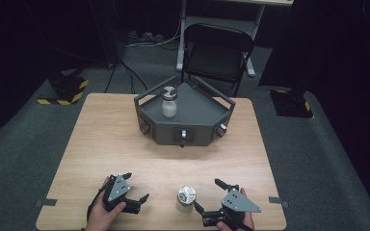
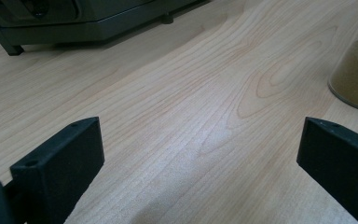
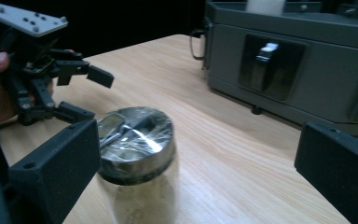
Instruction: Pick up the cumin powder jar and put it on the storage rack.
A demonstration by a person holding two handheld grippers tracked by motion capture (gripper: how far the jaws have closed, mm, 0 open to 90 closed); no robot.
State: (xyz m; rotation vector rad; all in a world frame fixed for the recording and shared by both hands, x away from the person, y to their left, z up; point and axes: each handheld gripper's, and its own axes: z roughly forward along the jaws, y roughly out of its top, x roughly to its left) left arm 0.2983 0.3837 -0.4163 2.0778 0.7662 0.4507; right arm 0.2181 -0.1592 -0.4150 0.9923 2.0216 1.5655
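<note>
- The jar (image 1: 186, 198) stands low centre on the tabletop (image 1: 101, 144), between both grippers.
- Your right gripper (image 1: 211, 200), wide open and empty, is nearest; centre its jaws around the jar's lid.
- Left gripper (image 1: 136, 186): open, empty.

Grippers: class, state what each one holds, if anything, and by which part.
Nothing is held. The left gripper and right gripper are open; the jar stands free.
</note>
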